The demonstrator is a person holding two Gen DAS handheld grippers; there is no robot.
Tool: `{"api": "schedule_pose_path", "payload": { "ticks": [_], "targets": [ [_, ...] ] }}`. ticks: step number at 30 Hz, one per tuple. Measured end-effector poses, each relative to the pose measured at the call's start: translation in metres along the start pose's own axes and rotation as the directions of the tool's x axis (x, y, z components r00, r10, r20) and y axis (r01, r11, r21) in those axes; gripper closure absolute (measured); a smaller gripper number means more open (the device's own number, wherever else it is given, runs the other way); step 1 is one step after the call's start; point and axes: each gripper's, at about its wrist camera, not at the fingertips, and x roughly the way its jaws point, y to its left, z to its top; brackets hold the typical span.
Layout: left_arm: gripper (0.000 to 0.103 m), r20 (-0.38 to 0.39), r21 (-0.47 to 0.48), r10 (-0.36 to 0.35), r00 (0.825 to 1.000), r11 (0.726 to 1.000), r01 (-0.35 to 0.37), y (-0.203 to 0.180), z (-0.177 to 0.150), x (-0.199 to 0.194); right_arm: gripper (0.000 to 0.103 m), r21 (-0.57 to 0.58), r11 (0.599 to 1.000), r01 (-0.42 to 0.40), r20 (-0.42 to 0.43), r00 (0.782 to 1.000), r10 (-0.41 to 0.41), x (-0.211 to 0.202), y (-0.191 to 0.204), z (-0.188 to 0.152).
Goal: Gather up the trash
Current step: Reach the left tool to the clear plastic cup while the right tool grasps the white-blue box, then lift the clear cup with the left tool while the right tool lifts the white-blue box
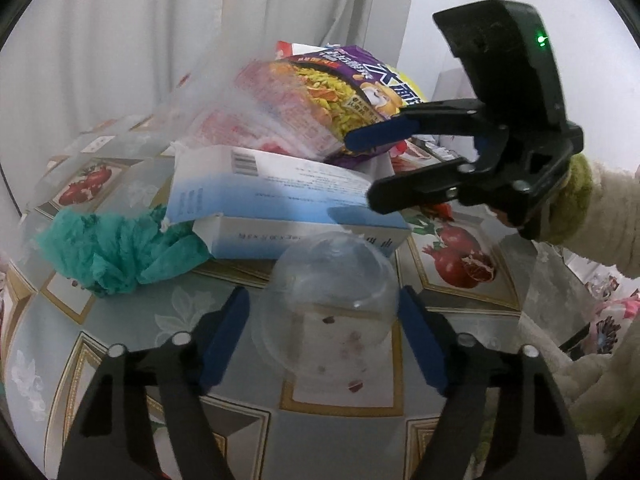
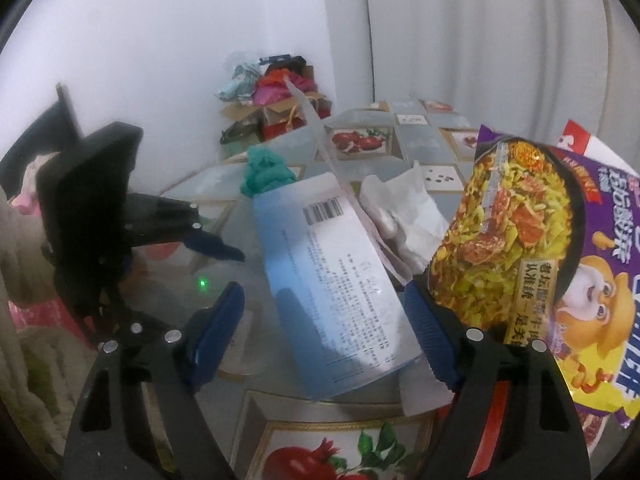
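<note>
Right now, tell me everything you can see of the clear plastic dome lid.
The clear plastic dome lid is a see-through, thin-walled dome with a flat rim, with small reddish specks showing through it. It sits dome-up on the patterned table, just in front of the light blue carton. The left hand-held gripper straddles it, its right pad at the lid's edge.

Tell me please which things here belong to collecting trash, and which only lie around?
Belong to the job:
- clear plastic dome lid
- blue-white carton
- purple noodle wrapper
- crumpled teal paper
- white tissue
- clear plastic bag

Just lying about:
- fruit-patterned tablecloth
- pile of boxes in the corner
- white curtain
</note>
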Motion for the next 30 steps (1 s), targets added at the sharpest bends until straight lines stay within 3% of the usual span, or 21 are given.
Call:
{"api": "schedule_pose_path", "payload": {
  "ticks": [4,8,13,18,20,22,26,30],
  "targets": [
    [0.036,0.003,0.009,-0.003,1.000,1.000,0.002,0.000,0.001,0.000,0.027,0.004,1.000,-0.009,-0.022,1.000,0.009,0.007,-0.004,-0.001],
    [0.036,0.007,0.016,0.001,1.000,1.000,-0.001,0.000,0.000,0.000,0.047,-0.031,1.000,-0.005,-0.052,0.999,0.003,0.017,-0.001,-0.001],
    [0.037,0.006,0.001,0.007,1.000,1.000,-0.007,0.000,-0.001,-0.002,0.058,-0.035,0.999,-0.011,-0.060,0.998,0.008,0.015,0.001,-0.003],
    [0.036,0.003,-0.034,0.068,0.998,0.997,-0.068,0.003,-0.008,-0.013,0.060,-0.019,1.000,-0.015,-0.081,0.997,0.014,0.009,0.005,-0.010],
    [0.037,-0.007,-0.084,0.127,0.992,0.988,-0.127,0.008,-0.012,-0.021,0.060,0.019,1.000,-0.010,-0.093,0.996,0.011,0.005,0.010,-0.014],
    [0.037,-0.016,-0.147,0.172,0.985,0.974,-0.172,0.015,-0.015,-0.028,0.058,0.046,0.998,0.033,-0.098,0.995,-0.028,0.001,0.018,-0.018],
    [0.037,-0.040,-0.326,0.302,0.953,0.897,-0.298,0.032,-0.021,-0.042,0.041,0.037,0.988,0.150,-0.063,0.987,-0.147,-0.002,0.047,-0.023],
    [0.036,-0.068,-0.389,0.385,0.921,0.839,-0.380,0.041,-0.018,-0.046,0.029,-0.031,0.983,0.183,-0.023,0.983,-0.184,0.005,0.059,-0.011]
  ]
}}
